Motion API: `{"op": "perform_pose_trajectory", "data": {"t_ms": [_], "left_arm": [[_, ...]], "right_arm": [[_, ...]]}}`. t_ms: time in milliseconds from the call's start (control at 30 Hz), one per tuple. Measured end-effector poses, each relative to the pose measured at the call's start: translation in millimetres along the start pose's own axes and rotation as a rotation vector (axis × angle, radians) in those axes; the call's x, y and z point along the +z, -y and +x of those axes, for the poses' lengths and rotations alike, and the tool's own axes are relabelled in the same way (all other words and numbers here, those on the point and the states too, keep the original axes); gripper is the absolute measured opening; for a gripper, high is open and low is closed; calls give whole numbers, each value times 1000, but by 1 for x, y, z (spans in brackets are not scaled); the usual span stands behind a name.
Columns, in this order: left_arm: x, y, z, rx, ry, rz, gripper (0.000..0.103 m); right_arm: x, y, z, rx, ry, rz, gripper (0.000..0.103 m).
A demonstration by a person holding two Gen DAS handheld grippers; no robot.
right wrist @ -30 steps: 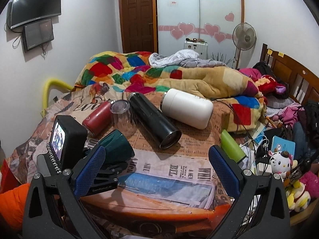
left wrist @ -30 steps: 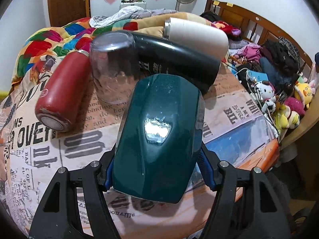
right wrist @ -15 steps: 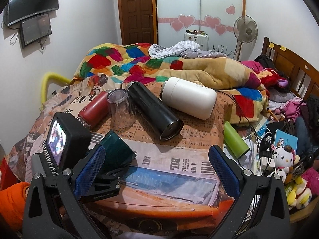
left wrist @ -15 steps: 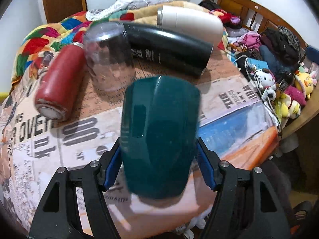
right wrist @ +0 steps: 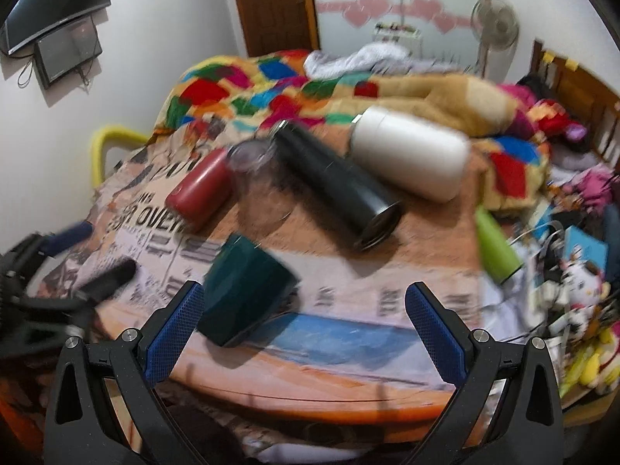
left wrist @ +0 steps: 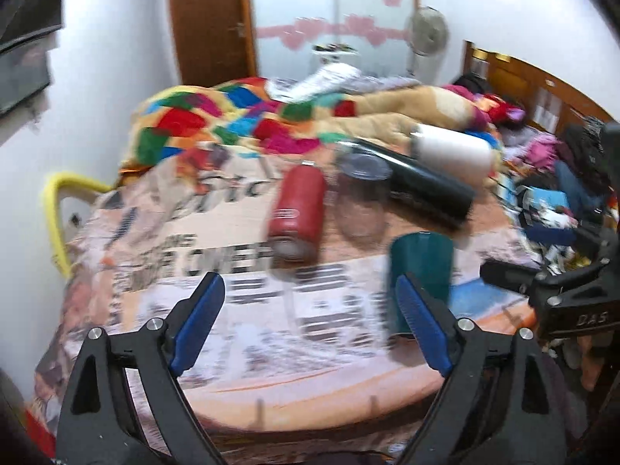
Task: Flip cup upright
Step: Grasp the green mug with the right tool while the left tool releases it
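The dark green cup (left wrist: 420, 271) stands free on the newspaper-print tablecloth near the table's front edge; it also shows in the right wrist view (right wrist: 246, 290). Motion blur hides which end is up. My left gripper (left wrist: 310, 325) is open and empty, pulled back, with the cup just beyond its right finger (left wrist: 422, 325). My right gripper (right wrist: 306, 329) is open and empty, with the cup just beyond its left finger (right wrist: 174, 327).
A red bottle (left wrist: 298, 213), an upside-down clear glass (left wrist: 362, 201), a black flask (left wrist: 422, 193) and a white flask (left wrist: 451, 153) lie behind the cup. A green bottle (right wrist: 498, 250) lies at the table's right. Bedding and clutter lie beyond.
My left gripper has opened, let go of the green cup and drawn back and to the left. The cup now rests on the table. The right gripper has shifted slightly.
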State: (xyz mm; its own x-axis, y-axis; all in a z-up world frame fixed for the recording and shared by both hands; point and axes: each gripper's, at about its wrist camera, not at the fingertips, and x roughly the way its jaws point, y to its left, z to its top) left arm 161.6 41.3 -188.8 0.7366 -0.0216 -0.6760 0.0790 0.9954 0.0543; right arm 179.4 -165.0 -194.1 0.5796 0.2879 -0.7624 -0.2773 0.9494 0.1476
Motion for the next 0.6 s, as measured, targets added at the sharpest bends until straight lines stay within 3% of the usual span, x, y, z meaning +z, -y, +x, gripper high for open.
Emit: {"op": "perform_pose_trajectory", "data": {"t_ms": [167,433,600], "left_arm": [[-17,-21,-5,91,1,-10,91],[-34,-26,3,100,-29,-34,91],[-38,-27,5,96,-36,-46,91]], "right_arm": [[-2,-12,35,72,-108,18,102],[3,-21,78,161,-249,70,88],[9,-34,89,136,-254,34,88]]}}
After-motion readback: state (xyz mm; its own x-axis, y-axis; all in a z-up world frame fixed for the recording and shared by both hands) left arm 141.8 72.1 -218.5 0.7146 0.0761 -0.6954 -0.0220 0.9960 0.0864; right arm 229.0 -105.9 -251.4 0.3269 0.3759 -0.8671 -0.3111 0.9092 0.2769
